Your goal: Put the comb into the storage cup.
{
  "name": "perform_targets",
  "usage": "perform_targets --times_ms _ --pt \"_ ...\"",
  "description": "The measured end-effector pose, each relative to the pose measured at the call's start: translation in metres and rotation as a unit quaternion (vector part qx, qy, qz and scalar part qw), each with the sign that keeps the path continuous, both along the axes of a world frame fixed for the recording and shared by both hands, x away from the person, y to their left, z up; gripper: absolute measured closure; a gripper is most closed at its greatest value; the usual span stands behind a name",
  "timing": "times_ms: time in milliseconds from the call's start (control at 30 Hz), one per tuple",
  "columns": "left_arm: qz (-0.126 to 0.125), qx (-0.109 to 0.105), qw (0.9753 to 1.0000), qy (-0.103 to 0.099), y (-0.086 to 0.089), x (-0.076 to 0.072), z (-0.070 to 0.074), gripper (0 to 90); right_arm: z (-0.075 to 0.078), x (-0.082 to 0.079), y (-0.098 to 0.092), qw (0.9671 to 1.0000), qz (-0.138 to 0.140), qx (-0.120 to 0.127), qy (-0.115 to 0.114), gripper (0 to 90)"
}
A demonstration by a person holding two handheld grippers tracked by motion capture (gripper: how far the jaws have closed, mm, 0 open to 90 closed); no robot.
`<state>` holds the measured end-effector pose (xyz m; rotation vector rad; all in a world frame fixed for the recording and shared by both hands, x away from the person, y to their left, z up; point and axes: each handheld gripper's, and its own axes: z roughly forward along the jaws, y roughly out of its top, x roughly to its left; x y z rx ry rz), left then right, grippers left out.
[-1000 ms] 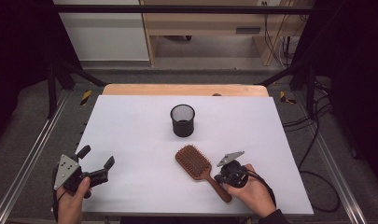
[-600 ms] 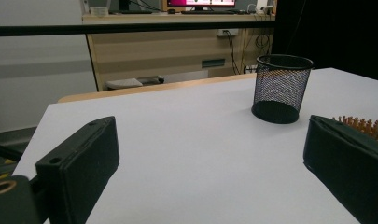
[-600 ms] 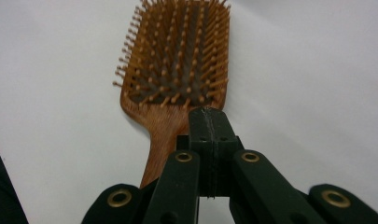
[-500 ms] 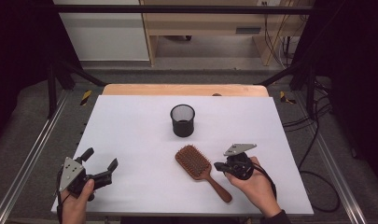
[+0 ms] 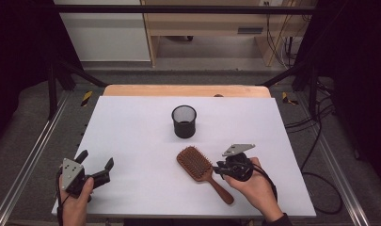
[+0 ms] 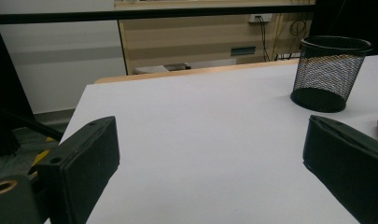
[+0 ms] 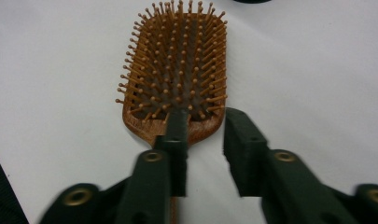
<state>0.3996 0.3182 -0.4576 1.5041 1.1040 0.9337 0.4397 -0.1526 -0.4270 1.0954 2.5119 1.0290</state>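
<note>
- Hairbrush (image 5: 200, 168) lies bristles-up, handle slanting toward the worktop's near edge.
- Right gripper (image 5: 222, 167), jaws apart, straddles its handle (left gripper (image 5: 102, 168) gapes, far off).

Open tabletop (image 5: 131, 136) L & front; mesh cup (image 5: 184, 121) behind hairbrush (image 5: 197, 165), well apart.

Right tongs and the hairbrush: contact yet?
Cannot tell. In the right gripper view the right tongs are open over the hairbrush where head meets handle; one jaw overlaps it, but no gap or contact shows plainly.
</note>
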Motion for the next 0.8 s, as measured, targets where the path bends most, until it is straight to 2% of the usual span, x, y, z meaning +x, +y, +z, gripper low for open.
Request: perform_targets --times_ms 100,133,167,233,267,300,400,600,700,800 --pt "0.004 -0.003 1.0 0.002 0.001 0.002 -0.001 3.6 -0.003 0.001 0.006 0.9999 -0.006 -0.012 0.006 46.0" --pt "0.004 -0.003 1.0 0.002 0.001 0.002 -0.001 3.7 -0.003 0.001 0.006 0.9999 -0.006 -0.012 0.006 46.0" --pt "0.004 -0.002 1.0 0.004 0.001 0.003 -0.001 3.6 -0.006 0.001 0.009 0.9994 -0.019 -0.025 0.016 35.0" --pt "0.004 -0.002 1.0 0.005 0.001 0.003 -0.002 3.6 -0.008 0.001 0.01 0.9991 -0.021 -0.031 0.02 33.3" --pt "0.002 0.0 1.0 0.005 0.0 0.004 -0.002 3.6 -0.01 0.001 0.012 0.9987 -0.03 -0.034 0.021 24.2" --pt "0.002 0.0 1.0 0.005 0.0 0.004 -0.002 3.6 -0.01 0.001 0.012 0.9987 -0.03 -0.034 0.021 24.2" --pt "-0.001 0.0 1.0 0.002 -0.001 0.003 0.0 3.6 -0.015 0.001 0.017 0.9977 -0.037 -0.045 0.035 15.1" --pt "-0.005 0.0 1.0 -0.001 -0.001 -0.001 0.001 3.5 -0.02 0.001 0.024 0.9965 -0.046 -0.058 0.038 12.2" --pt "-0.003 0.005 1.0 0.001 0.002 -0.002 0.001 3.5 -0.024 0.003 0.028 0.9958 -0.051 -0.065 0.041 16.1" --pt "0.001 -0.004 1.0 -0.002 0.005 -0.003 0.002 3.5 -0.027 0.005 0.028 0.9955 -0.052 -0.068 0.041 23.2"
